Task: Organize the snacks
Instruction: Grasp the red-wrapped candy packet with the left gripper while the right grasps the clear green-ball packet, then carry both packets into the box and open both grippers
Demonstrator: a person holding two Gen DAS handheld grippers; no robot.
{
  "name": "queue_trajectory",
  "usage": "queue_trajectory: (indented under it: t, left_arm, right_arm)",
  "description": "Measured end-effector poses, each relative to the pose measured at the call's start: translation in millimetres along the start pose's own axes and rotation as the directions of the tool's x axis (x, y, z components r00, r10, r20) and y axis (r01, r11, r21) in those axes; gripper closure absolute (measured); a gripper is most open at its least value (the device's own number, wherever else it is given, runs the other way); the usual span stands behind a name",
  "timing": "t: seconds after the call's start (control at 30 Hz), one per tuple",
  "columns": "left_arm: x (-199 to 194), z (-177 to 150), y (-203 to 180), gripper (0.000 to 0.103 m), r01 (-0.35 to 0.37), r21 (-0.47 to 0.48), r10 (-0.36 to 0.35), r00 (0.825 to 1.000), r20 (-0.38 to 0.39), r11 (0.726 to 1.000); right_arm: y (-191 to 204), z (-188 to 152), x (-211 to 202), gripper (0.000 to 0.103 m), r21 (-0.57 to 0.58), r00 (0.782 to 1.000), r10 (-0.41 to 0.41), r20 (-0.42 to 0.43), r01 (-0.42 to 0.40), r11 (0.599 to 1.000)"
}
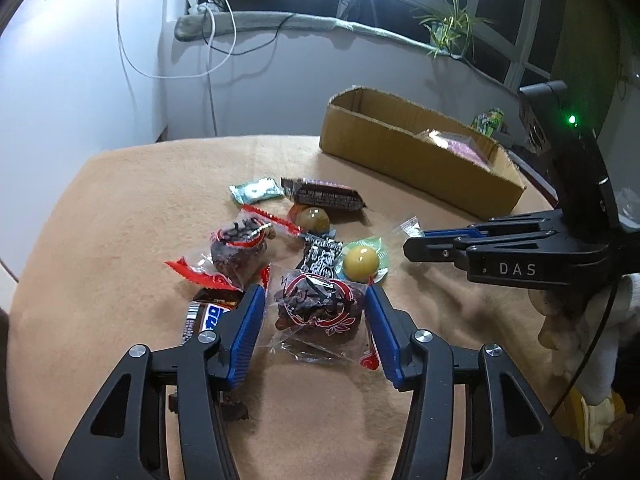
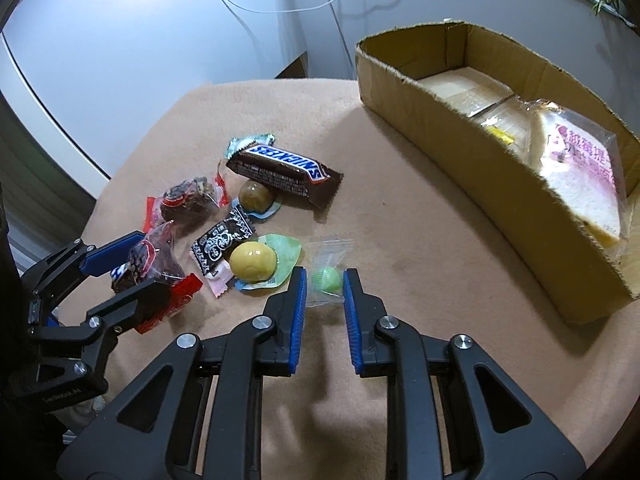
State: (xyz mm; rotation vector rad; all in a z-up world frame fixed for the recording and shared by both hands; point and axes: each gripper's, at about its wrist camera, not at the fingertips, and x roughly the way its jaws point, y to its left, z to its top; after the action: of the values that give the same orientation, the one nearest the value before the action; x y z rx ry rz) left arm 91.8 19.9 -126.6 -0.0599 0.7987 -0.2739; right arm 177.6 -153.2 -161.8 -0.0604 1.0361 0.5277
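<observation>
Crinkly clear-and-red wrapping marks the dark snack cake [image 1: 318, 312], which lies at the near edge of the loose snack pile on the tan-covered counter [image 1: 120, 240], between the blue pads of the left claw [image 1: 316, 316]. That claw is spread wide around the packet; whether its pads touch the wrapper I cannot tell, and it has not closed. To the right, the right claw [image 2: 324, 284] is released too, its narrower gap framing a small clear packet holding a green candy [image 2: 329, 280], apart from the pile and nearer the box; the pads sit just beside the wrapper without squeezing it. Around these lie a second red-wrapped cake [image 2: 188, 200], a Snickers bar [image 2: 284, 170], a black-and-white sachet [image 2: 222, 240], two round yellowish sweets in open wrappers [image 2: 253, 260] and, at the far side, a small green packet [image 1: 256, 190]. Farther right stands the long cardboard box [image 2: 460, 152], already holding wrapped sliced bread [image 2: 580, 184]. The step in hand looks like a double pick-up: both claws are lined up but neither grips yet. Next, each would need to close gently on its soft, slippery packet, lift clear of the neighbours, and carry it right and far to the box.
</observation>
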Motion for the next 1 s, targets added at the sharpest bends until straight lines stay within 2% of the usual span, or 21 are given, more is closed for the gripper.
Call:
queue_trajectory:
  t: [0.4,0.7,1.0]
  left_arm:
    - [-13,26,-3,0.052,0.035,-0.031,-0.033,0.997,0.068,0.999]
    - [-12,60,-13,0.052,0.064,-0.029,-0.06,0.99,0.125,0.998]
    - [-2,89,-26,0.052,0.088,-0.012,-0.085,0.985,0.148,0.996]
  right_arm:
    - [-12,11,-45,0.084,0.016,0.995,0.006,0.095,-0.007,1.0]
    - [-36,32,-76,0.084,0.049,0.987,-0.023,0.162,0.015,0.999]
    - [-58,51,-92,0.084,0.074,0.978,-0.055,0.203,0.041,0.996]
